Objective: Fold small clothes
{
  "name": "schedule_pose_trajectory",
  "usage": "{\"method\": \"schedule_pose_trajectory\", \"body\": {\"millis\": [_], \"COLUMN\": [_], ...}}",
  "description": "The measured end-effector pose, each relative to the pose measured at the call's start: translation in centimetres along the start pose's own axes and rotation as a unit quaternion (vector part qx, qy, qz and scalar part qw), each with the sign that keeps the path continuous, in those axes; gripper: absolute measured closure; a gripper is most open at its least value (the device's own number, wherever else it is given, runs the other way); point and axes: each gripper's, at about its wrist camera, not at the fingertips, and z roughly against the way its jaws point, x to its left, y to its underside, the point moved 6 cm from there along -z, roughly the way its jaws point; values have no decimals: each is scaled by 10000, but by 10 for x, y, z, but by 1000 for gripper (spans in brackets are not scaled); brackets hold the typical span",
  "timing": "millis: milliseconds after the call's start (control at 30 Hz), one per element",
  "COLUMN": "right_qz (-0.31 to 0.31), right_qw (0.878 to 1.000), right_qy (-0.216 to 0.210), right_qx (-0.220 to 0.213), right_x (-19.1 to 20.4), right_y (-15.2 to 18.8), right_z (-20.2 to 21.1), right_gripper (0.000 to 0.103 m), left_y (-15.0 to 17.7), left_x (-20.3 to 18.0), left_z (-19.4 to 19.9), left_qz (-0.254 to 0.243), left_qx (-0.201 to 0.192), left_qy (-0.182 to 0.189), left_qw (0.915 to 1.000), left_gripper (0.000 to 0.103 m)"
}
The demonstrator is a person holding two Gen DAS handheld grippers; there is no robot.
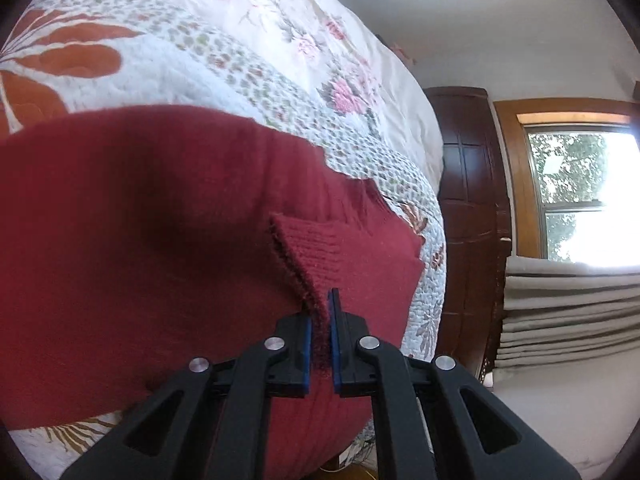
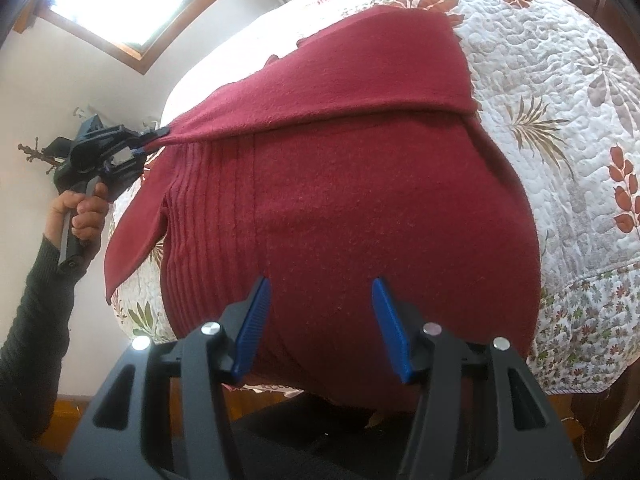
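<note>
A dark red knitted sweater point(image 2: 360, 200) is spread on the bed's white floral quilt point(image 2: 560, 120). Its ribbed cuff point(image 1: 316, 256) is clamped between the blue pads of the left claw point(image 1: 320, 320), and the sleeve is drawn across the sweater body. The right claw point(image 2: 320, 292) is held released above the sweater's near hem, gripping nothing.

The sweater point(image 2: 360, 208) lies spread on the quilt point(image 2: 560, 100) atop the bed. Its sleeve point(image 2: 340, 80) crosses over the body, the cuff point(image 1: 316, 256) clamped in the left gripper point(image 1: 320, 320) at left. The right gripper point(image 2: 320, 300) hangs parted over the near hem.
</note>
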Motion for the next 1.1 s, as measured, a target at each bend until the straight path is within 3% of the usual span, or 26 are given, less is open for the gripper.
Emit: {"method": "schedule_pose_trajectory", "body": {"millis": [500,567,667,733,767,933,1100], "right_qz": [49,44,12,-21,-36,94,117], "right_qw": [10000,10000,10000,10000,10000,9999,9999], "right_qy": [14,15,21,12,5,-46,-44], "right_qx": [37,32,-1,0,17,15,61], "right_x": [0,-1,-2,-4,-5,5,8], "right_y": [-2,-2,-2,-2,-2,-5,-7], "right_z": [0,1,2,2,0,-1,-5], "right_gripper": [49,49,49,49,48,47,47], "left_y": [4,5,-1,-5,-6,-1,14], "left_x": [36,36,39,28,20,-5,-15], "left_z": [-12,-7,23,43,47,30,-19], "left_qz": [339,332,386,301,212,43,-108], "left_qx": [102,30,-429,-698,-731,-507,77], "left_qy": [-139,-225,-577,-477,-426,-210,95], "left_qw": [9993,9992,9967,9960,9962,9985,9999], "left_gripper": [95,90,74,56,52,36,36]}}
